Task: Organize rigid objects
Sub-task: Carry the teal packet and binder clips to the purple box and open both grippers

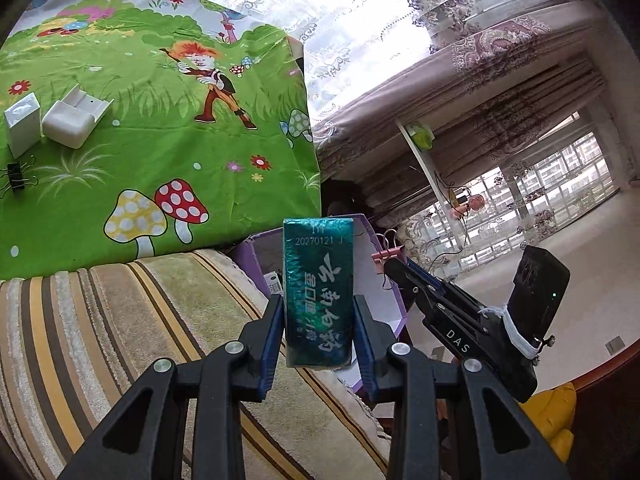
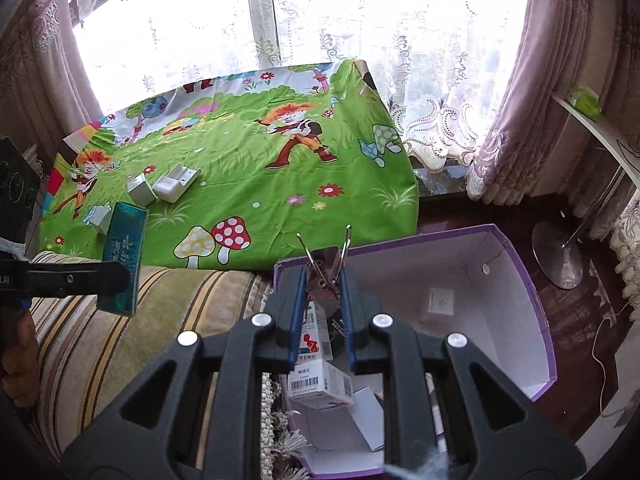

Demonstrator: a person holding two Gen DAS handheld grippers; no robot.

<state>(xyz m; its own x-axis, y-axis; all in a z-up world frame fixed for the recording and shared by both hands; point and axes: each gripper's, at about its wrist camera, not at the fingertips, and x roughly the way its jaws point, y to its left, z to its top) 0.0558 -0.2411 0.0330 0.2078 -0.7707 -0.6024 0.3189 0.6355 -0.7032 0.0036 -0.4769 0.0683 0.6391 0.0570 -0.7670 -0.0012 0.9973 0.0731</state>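
A: So, which step is this? Start with the big things.

B: Judging by the layout, it's the carry-and-drop stage. The table under its green cartoon cloth fills the view from 9 to 1 o'clock, and the purple storage box sits at 4 o'clock, just beside the striped sofa cushion. Cartons already lie inside the box, a barcoded white one among them.

A: And the claws?

B: Both are loaded. The left claw is pinching a teal foil-wrapped box upright, one blue pad on each long side. It hangs over the sofa's edge with the purple box's rim right behind it. The right claw is clamped on a rose-gold binder clip, wire handles pointing to 12 o'clock, directly above the box's near corner.

A: Pose?

B: Both tilt downward. In the right wrist view the left claw reaches in level from 9 o'clock.

A: What's next?

B: Probably spreading the right claw to drop the clip, while the left needs to travel farther over the box opening first. Otherwise the teal box could land on the sofa.

A: Anything left on the table?

B: Several small white boxes and a black binder clip, around 9 o'clock in the left view.
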